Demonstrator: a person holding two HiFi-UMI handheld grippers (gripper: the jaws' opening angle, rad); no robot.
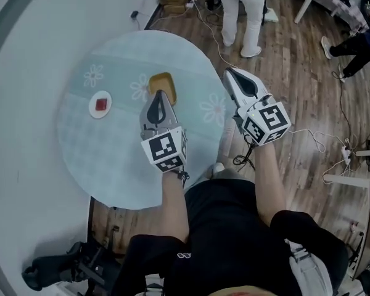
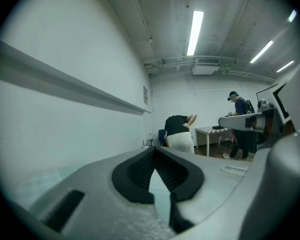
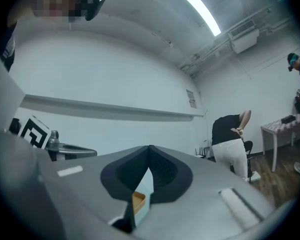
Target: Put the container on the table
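A mustard-yellow container [image 1: 161, 82] rests upright near the middle of the round table [image 1: 111, 165], which has a pale teal daisy cloth. My left gripper [image 1: 160, 94] hovers above the table with its tip over the container's near edge, hiding part of it. Its jaws are shut and empty, meeting at the tip in the left gripper view [image 2: 154, 150]. My right gripper [image 1: 229, 72] is held beyond the table's right edge, over the floor, also shut with nothing in it. Below its closed tips [image 3: 150, 148], a sliver of the container [image 3: 138, 202] shows.
A small white plate [image 1: 100, 104] with a red block sits on the table's left part. A person in white trousers [image 1: 242, 14] bends over beyond the table. Cables [image 1: 320, 142] trail across the wooden floor at right. Another person's legs [image 1: 356, 44] show at far right.
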